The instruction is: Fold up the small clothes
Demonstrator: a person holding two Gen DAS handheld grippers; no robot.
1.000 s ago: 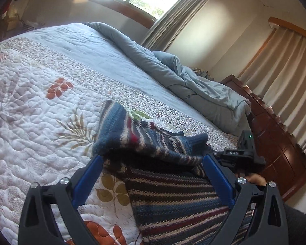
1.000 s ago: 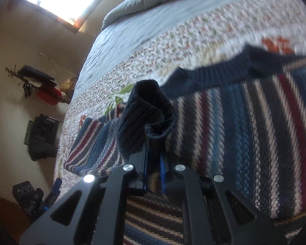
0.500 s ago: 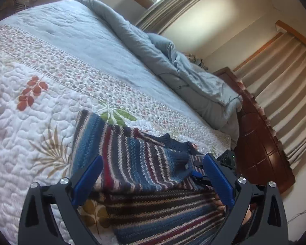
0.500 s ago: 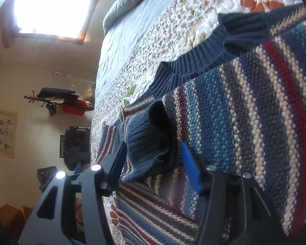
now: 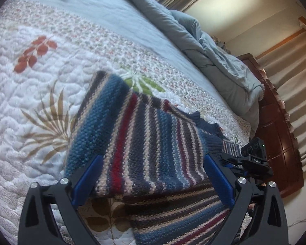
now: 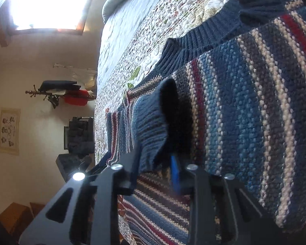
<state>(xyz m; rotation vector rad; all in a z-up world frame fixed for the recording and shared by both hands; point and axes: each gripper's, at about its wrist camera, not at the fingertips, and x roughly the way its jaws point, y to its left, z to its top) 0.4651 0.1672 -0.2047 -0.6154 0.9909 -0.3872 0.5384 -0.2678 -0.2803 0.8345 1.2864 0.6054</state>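
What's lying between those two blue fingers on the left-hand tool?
In the left wrist view, the folded striped sweater fills the gap between the left gripper's wide-open blue fingers; it rests on the quilted bedspread, and neither finger visibly presses it.

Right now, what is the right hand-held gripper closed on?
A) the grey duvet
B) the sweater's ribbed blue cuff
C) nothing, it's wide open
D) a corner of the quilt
B: in the right wrist view, the right hand-held gripper has just been closing, and the ribbed blue cuff of the striped sweater sits bunched between its jaws.
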